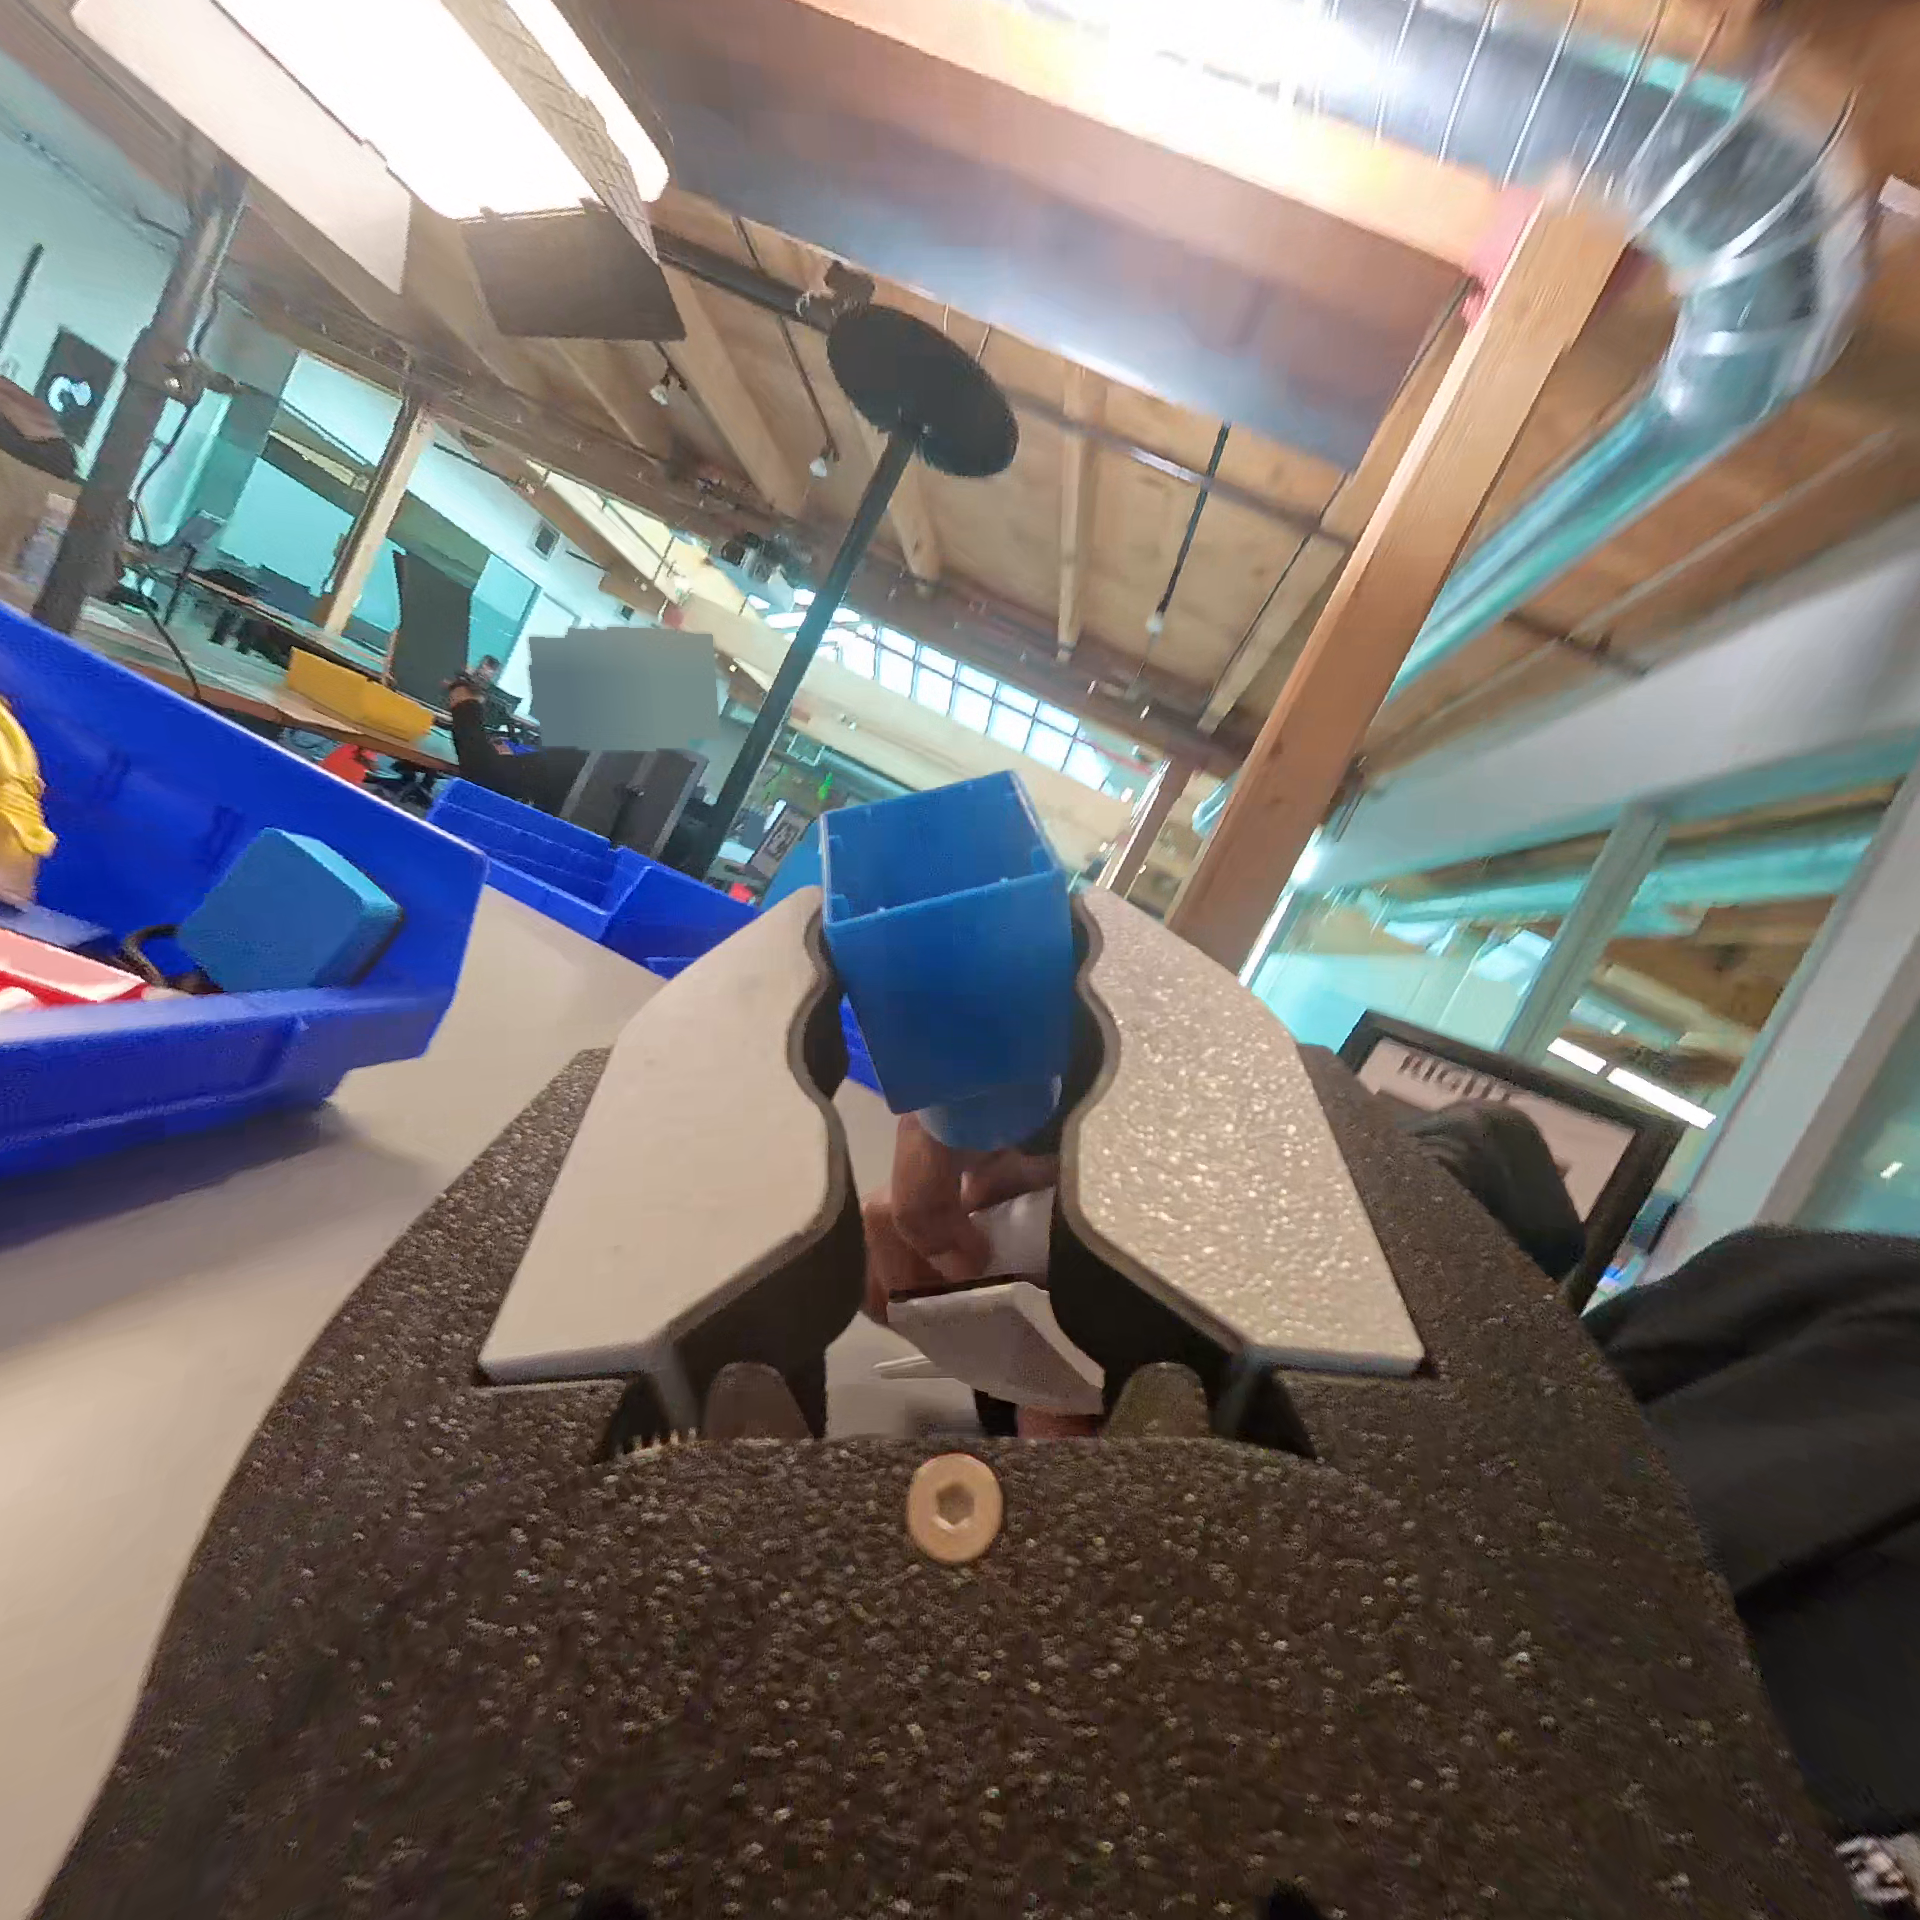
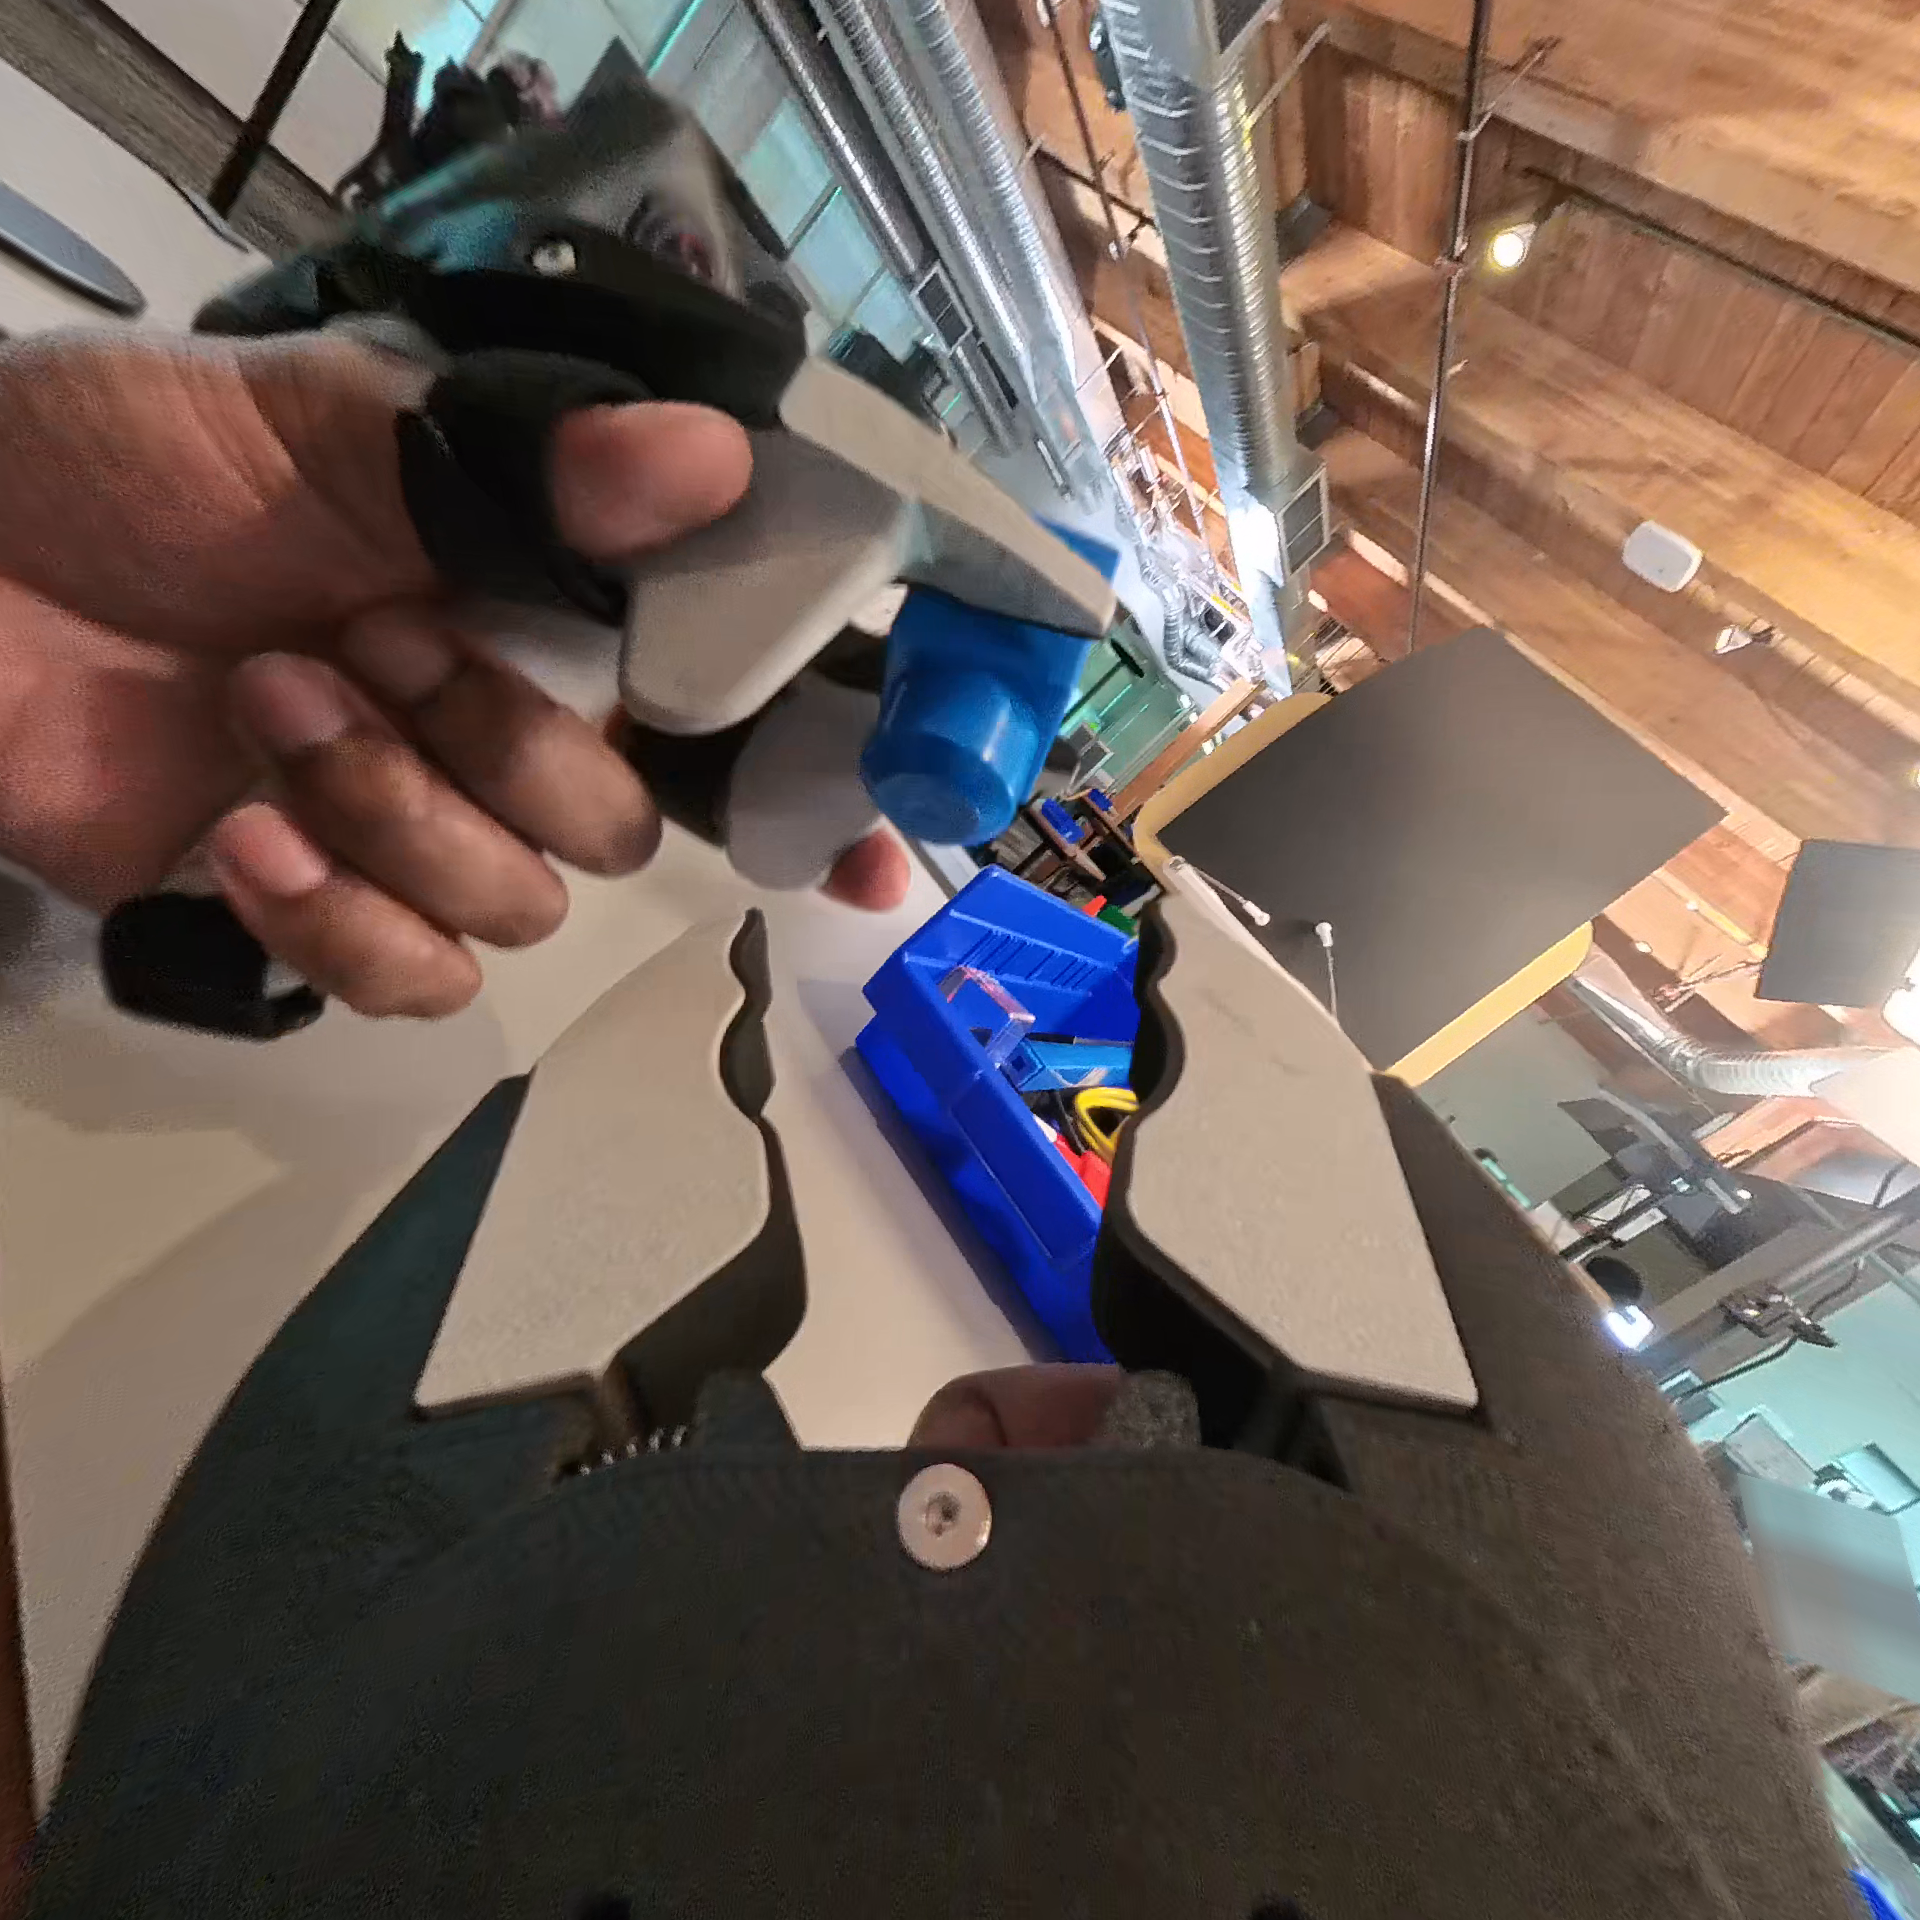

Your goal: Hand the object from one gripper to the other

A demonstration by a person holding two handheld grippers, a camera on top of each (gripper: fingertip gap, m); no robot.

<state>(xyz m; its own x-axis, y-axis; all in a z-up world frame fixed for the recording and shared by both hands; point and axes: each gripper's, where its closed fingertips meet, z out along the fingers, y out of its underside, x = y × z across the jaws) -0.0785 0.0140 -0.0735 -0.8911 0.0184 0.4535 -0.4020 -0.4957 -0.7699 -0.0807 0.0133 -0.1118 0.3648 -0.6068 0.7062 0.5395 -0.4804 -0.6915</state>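
Blue plastic piece held aloft in the left tongs; right tongs spread and waiting.

The blue piece (image 1: 951, 956) is seen clamped between the left tongs (image 1: 951, 997), square hollow end up and far, round capped end down and near the hand. In the right wrist view the same piece (image 2: 961, 717) is carried above the table (image 2: 156, 1195), up and left of the right tongs (image 2: 940, 997), which are released and hold nothing. It is judged light, rigid and smooth-walled (likely a little slippery), with thin walls at the open end. The free round end, or the flat sides beyond the left tongs, is judged the better hold. A blue bin (image 2: 997, 1122) of small parts is noted on the table beyond.
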